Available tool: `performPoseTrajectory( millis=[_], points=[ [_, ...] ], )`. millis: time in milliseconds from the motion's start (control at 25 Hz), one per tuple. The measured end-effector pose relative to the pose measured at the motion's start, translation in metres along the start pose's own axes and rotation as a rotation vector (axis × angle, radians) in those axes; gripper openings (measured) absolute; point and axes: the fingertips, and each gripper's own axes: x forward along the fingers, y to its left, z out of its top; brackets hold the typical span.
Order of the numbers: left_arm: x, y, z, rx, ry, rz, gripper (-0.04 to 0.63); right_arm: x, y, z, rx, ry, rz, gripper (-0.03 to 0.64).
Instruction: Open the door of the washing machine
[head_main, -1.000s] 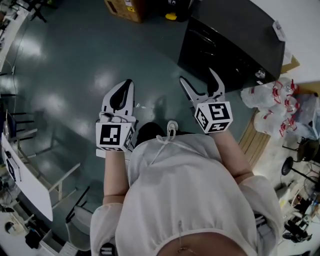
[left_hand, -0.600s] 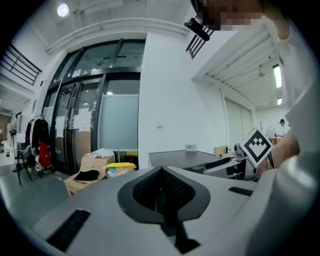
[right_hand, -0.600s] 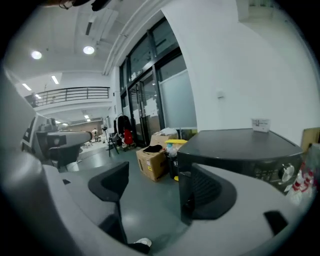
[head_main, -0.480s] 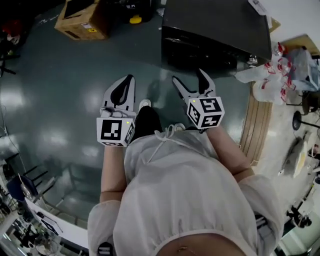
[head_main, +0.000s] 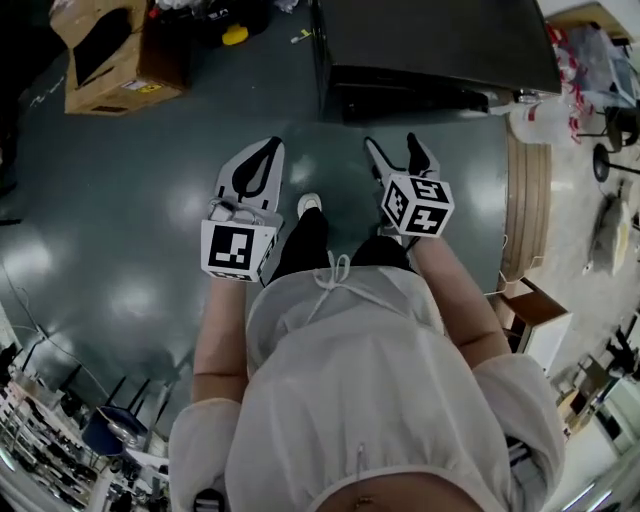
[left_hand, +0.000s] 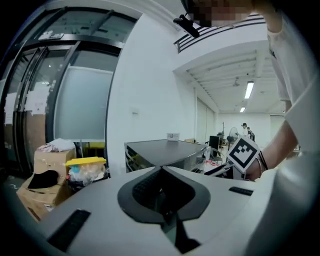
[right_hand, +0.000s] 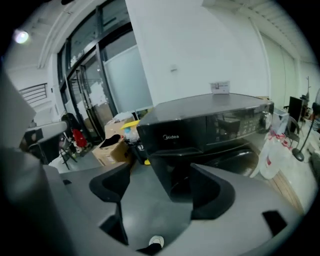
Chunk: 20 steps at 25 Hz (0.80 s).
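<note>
Ahead of both grippers, well apart from them: black box-shaped front-loading washing machine (head_main: 430, 45) on the dark green floor (head_main: 120, 200).
Low on its front, far beyond the jaws: dark round door (right_hand: 240, 159), apparently shut and untouched.
Right gripper (head_main: 393, 150): jaws spread wide, lately narrowing a little, nothing between them.
Left gripper (head_main: 270, 147), beside the right one: jaws pressed together, empty.
Progress, judged: approach only. Reaching the door, catching its handle or edge and swinging it out all remain.
</note>
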Motion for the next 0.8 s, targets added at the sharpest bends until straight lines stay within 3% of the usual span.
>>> performPoseTrajectory(
  millis=[200,360,800],
  points=[
    [0.046,0.020,-0.045,-0.019,0.129,-0.102,0.021,0.062,-0.028,-0.033,0.074,0.076,-0.118,0.362],
    [0.074,0.028,-0.071,-0.032,0.146,-0.160,0.021,0.099,-0.047,-0.063,0.112,0.140,-0.180,0.354],
    [0.117,0.045,-0.145,-0.041,0.223,-0.198,0.021,0.181,-0.091,-0.114,0.313,0.220,-0.349,0.321]
  ],
)
